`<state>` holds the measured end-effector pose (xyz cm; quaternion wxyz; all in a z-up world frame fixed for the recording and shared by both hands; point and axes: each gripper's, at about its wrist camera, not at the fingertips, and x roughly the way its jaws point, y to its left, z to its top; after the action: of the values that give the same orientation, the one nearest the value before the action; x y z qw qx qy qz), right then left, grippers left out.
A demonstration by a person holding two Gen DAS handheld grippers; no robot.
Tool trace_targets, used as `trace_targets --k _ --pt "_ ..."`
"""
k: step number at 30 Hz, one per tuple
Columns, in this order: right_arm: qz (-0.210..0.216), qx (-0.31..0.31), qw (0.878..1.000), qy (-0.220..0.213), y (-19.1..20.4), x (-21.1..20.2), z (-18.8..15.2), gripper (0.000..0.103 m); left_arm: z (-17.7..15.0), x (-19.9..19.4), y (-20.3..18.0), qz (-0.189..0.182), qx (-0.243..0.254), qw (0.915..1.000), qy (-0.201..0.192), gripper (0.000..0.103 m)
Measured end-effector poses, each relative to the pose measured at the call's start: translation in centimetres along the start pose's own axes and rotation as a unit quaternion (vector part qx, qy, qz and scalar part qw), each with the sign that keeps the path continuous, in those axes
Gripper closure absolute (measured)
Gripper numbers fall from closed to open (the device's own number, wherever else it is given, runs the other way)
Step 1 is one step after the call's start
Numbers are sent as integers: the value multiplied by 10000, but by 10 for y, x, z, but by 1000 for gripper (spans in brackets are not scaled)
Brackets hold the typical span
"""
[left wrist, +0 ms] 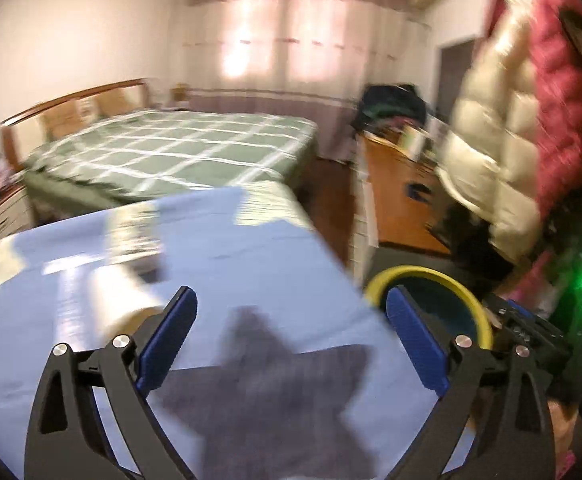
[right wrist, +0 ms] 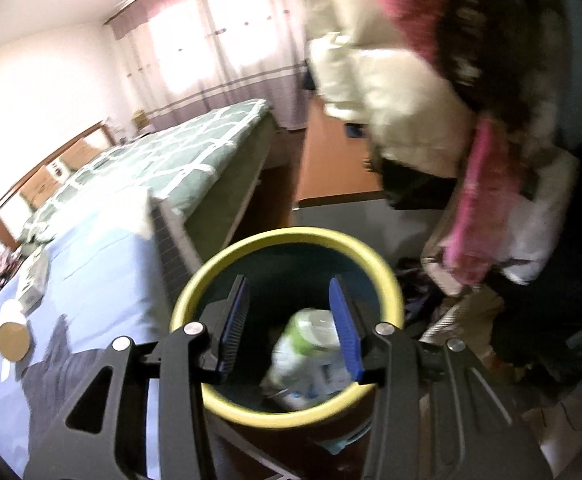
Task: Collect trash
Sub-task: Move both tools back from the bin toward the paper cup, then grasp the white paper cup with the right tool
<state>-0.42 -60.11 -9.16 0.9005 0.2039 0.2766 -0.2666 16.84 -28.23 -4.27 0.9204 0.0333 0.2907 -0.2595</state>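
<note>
My left gripper (left wrist: 291,294) hovers open and wide over a light blue sheet (left wrist: 251,248), with nothing between its blue pads. A white cup (left wrist: 119,304) with a brown end lies on its side just left of the left finger, and a blurred pale box (left wrist: 135,236) sits beyond it. My right gripper (right wrist: 290,280) is open above a bin with a yellow rim (right wrist: 195,280). A crumpled white and green wrapper (right wrist: 307,344) lies inside the bin, below the fingers and apart from the left pad. The cup (right wrist: 13,340) and box (right wrist: 31,284) show at the far left.
The bin's yellow rim (left wrist: 423,274) stands off the sheet's right edge. A bed with a green checked cover (left wrist: 179,148) lies behind. Cream and red padded coats (left wrist: 503,132) hang at the right. Clothes and bags (right wrist: 471,300) clutter the floor right of the bin.
</note>
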Motion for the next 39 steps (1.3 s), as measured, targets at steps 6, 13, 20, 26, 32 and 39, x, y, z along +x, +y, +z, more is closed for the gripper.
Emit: trace_targets --k 6,13,20,26,32,39 --pt "483 -519 9974 94 64 -5 -3 60 -11 -37 119 1285 -603 9894 -294 7" --pt "1300 -1442 9807 226 163 -16 -8 56 -32 -46 233 2587 -959 9603 -406 5" --pt "2071 -2374 9480 449 263 -17 -20 47 -67 -52 309 3478 -1440 9256 -398 5" --pt "2441 -3146 9126 933 341 6 -38 35 -77 -63 336 3576 -1927 9130 -363 5" --pt "2263 -3604 8965 1234 386 40 -46 24 -77 -59 333 3587 -1959 9123 -263 5" --pt "2105 -3895 8795 1746 403 70 -63 22 -74 -54 320 3633 -1803 9138 -199 5"
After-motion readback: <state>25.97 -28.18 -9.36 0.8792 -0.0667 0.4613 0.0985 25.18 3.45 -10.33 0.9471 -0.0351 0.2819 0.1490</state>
